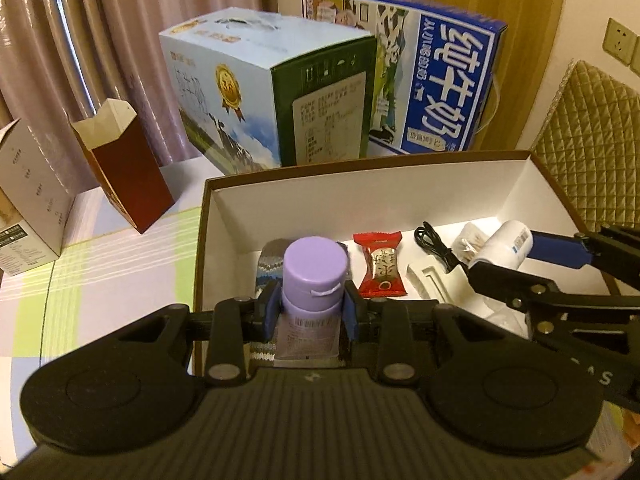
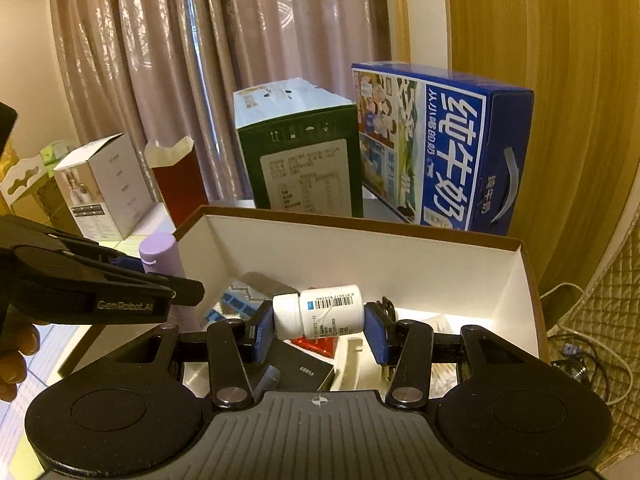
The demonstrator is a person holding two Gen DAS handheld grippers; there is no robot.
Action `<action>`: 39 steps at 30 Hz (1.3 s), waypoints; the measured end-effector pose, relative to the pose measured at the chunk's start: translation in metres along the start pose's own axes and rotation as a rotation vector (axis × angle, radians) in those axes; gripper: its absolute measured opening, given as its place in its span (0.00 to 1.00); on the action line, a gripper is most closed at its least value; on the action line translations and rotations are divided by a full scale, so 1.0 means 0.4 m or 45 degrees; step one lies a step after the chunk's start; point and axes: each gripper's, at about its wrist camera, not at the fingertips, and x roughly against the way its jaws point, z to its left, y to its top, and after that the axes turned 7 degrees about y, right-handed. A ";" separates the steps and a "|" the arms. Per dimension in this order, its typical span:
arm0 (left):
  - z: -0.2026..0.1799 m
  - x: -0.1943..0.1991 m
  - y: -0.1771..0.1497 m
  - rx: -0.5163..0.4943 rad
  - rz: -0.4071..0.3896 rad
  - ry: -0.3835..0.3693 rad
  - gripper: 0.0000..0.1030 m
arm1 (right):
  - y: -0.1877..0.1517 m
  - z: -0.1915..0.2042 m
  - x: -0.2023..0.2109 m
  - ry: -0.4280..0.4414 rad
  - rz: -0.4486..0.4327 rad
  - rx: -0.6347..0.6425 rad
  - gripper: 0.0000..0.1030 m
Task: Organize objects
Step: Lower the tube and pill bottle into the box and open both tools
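My left gripper (image 1: 311,307) is shut on a purple-capped bottle (image 1: 314,280), held upright over the left end of the open brown box (image 1: 360,168) with a white inside. My right gripper (image 2: 319,326) is shut on a white pill bottle (image 2: 320,311), held sideways over the box (image 2: 400,256). The pill bottle also shows in the left wrist view (image 1: 506,242), and the purple bottle in the right wrist view (image 2: 160,254). In the box lie a red candy packet (image 1: 380,264), a black cable (image 1: 434,244), a patterned cloth (image 1: 268,268) and a white plastic piece (image 1: 430,282).
Behind the box stand a light blue milk carton (image 1: 248,92) and a dark blue milk carton (image 1: 424,76). To the left stand an open red box (image 1: 124,160) and a white box (image 1: 32,200) on a checked tablecloth (image 1: 120,264). A quilted cushion (image 1: 592,132) is on the right.
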 end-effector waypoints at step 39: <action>0.040 0.064 -0.019 0.112 0.025 -0.010 0.94 | -0.012 -0.062 0.068 -0.016 0.027 -0.188 0.95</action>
